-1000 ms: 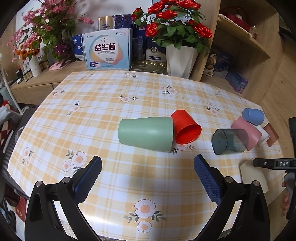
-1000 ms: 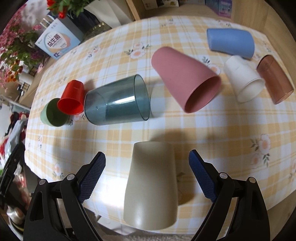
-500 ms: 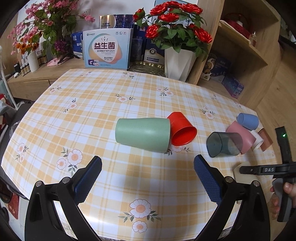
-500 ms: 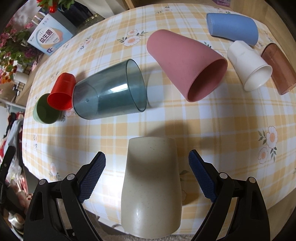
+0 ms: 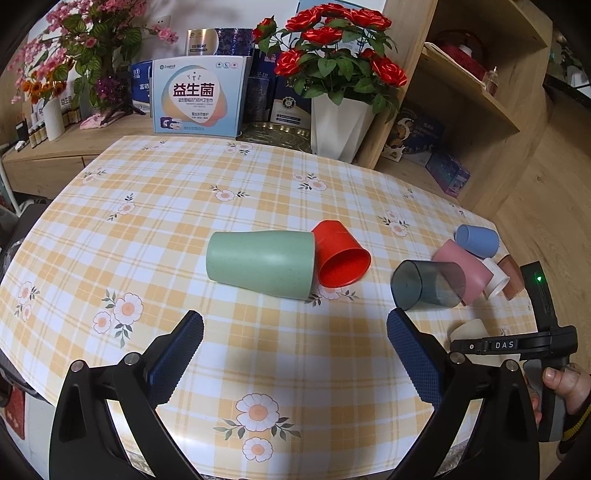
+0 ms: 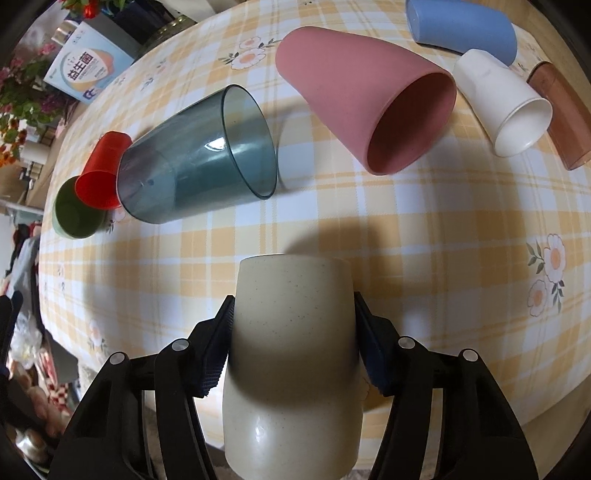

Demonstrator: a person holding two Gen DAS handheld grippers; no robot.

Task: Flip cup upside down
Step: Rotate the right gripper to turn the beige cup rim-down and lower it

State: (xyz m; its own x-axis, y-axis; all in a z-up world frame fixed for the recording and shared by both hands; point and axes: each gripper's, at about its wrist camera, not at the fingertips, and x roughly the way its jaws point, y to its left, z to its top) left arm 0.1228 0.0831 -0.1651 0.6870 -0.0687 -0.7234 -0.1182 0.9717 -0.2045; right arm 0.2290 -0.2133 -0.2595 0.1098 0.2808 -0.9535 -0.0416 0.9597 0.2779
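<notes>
A cream cup (image 6: 295,350) lies on its side near the table's front edge, base toward the table middle. My right gripper (image 6: 293,339) is shut on the cream cup, one pad on each side of it. In the left wrist view only a bit of this cup (image 5: 467,328) shows behind the right gripper's body. My left gripper (image 5: 295,350) is open and empty above the checked tablecloth (image 5: 258,332), short of a green cup (image 5: 260,264) that lies on its side.
Other cups lie on their sides: red (image 5: 341,254), dark clear (image 6: 199,155), pink (image 6: 365,99), white (image 6: 506,110), blue (image 6: 461,27), brown (image 6: 561,114). A rose pot (image 5: 340,125) and boxes (image 5: 199,99) stand behind the table.
My right gripper has moved forward around the cream cup and closed on it. The left gripper has stayed open and drawn back a little from the green cup.
</notes>
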